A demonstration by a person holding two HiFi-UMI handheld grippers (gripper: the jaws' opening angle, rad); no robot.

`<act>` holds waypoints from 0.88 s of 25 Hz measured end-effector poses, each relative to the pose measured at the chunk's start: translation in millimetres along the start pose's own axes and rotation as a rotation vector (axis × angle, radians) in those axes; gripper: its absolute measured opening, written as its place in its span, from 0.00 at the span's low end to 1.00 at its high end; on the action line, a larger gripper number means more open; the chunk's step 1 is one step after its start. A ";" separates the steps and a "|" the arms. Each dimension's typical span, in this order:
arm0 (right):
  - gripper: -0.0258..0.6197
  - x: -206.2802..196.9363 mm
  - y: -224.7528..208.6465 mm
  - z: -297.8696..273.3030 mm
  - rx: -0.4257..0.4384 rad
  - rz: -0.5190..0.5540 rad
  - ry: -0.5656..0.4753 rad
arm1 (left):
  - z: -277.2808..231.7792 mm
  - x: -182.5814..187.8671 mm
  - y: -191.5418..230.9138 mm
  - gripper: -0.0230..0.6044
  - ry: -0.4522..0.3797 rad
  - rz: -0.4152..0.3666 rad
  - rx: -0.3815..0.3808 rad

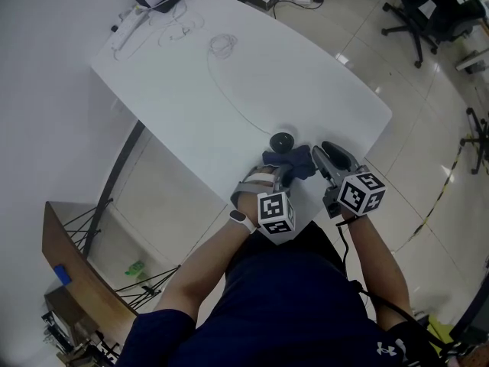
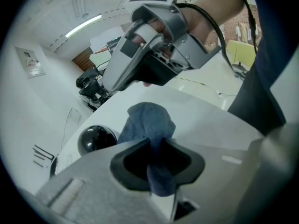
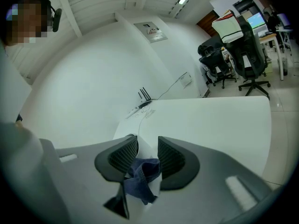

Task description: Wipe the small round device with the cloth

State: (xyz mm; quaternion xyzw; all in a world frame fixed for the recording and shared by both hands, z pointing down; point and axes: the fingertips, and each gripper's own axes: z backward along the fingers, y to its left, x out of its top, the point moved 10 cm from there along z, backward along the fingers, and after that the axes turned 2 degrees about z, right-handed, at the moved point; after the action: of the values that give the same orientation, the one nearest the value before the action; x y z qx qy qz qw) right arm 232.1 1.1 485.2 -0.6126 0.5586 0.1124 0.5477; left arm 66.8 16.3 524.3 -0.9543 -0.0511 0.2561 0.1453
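Two things lie close together at the near edge of your white table (image 1: 229, 90): the small round device (image 1: 283, 139), black and glossy, and the blue cloth (image 1: 298, 161), bunched just beside it on your side. Whether the two touch cannot be told. Your left gripper (image 2: 156, 147) points steeply down, and its jaws are clamped on the cloth. One fold is pinched between them and the rest stands up in a loose bundle beyond the tips, resting on the table top. In the left gripper view the device sits to the left of that bundle. Your right gripper (image 3: 142, 154) is held just beside the left one, above the cloth, with its jaws apart. A bit of the cloth shows low in the gap between them, but they do not press on it
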 end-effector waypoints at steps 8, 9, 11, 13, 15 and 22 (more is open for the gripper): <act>0.27 2.9 5.4 16.8 0.006 0.000 -0.047 | 40.8 14.9 -0.1 0.15 -0.089 0.100 -0.028; 0.27 6.4 5.0 19.2 0.020 -0.004 -0.065 | 49.5 16.9 1.8 0.15 -0.120 0.123 -0.056; 0.30 16.2 1.9 24.1 0.069 -0.030 -0.106 | 71.0 22.0 8.1 0.15 -0.213 0.175 -0.140; 0.31 26.0 -3.4 29.8 0.145 -0.087 -0.142 | 97.6 29.1 17.9 0.15 -0.344 0.246 -0.254; 0.31 31.5 -9.3 36.9 0.240 -0.175 -0.179 | 125.8 37.2 31.8 0.15 -0.513 0.353 -0.376; 0.29 12.6 10.7 42.6 0.768 -0.485 -0.274 | 159.6 29.1 87.8 0.14 -1.000 0.932 -0.669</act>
State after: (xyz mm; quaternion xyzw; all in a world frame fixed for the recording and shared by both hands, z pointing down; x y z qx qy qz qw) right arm 248.1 30.3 454.0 -0.4582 0.3231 -0.1535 0.8137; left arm 13.5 -22.2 351.9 -0.6405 0.2225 0.6638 -0.3156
